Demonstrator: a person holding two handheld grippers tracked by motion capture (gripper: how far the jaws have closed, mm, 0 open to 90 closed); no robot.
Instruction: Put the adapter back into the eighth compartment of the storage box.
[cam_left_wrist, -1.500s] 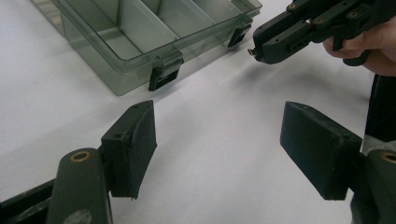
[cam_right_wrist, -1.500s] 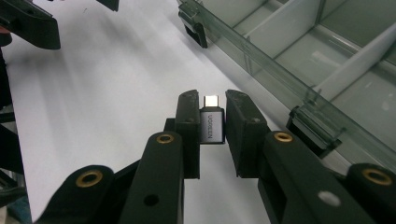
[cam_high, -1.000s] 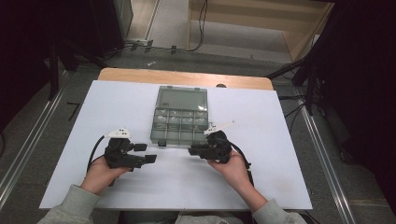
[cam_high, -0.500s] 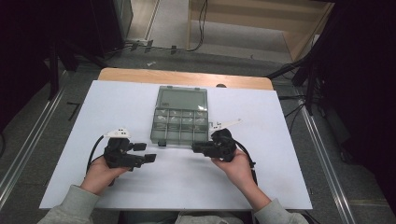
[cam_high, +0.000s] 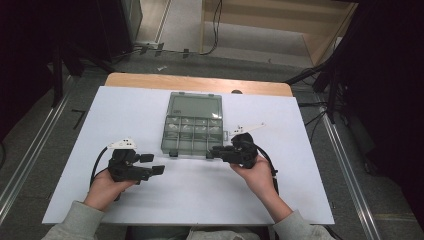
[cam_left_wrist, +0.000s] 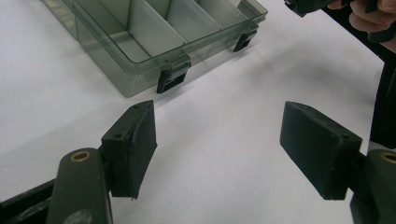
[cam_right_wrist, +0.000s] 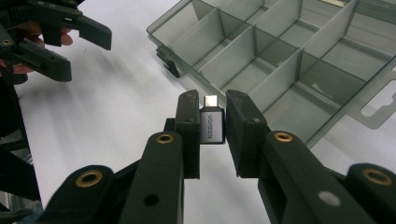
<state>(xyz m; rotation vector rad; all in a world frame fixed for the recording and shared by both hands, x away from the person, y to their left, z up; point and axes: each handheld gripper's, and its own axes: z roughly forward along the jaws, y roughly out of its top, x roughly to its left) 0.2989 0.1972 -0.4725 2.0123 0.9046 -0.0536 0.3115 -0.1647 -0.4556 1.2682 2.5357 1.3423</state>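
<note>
A clear grey compartment box (cam_high: 192, 135) lies open in the middle of the white table, its lid (cam_high: 195, 106) folded back. My right gripper (cam_high: 214, 151) hovers at the box's front right corner, shut on a small silver USB adapter (cam_right_wrist: 212, 127) with its plug pointing at the box (cam_right_wrist: 280, 56). My left gripper (cam_high: 152, 164) rests low over the table left of the box front. Its jaws stand wide apart in the left gripper view (cam_left_wrist: 219, 140) with nothing between them. The box's front latches (cam_left_wrist: 173, 77) lie just ahead of it.
The white board (cam_high: 280, 200) covers a wooden table with bare surface in front of both hands. Several box compartments (cam_right_wrist: 233, 70) look empty. Cables and dark stands crowd the floor beyond the table's far edge.
My right gripper has drifted slightly right along the box's front edge with the adapter in it. The left gripper has stayed put.
</note>
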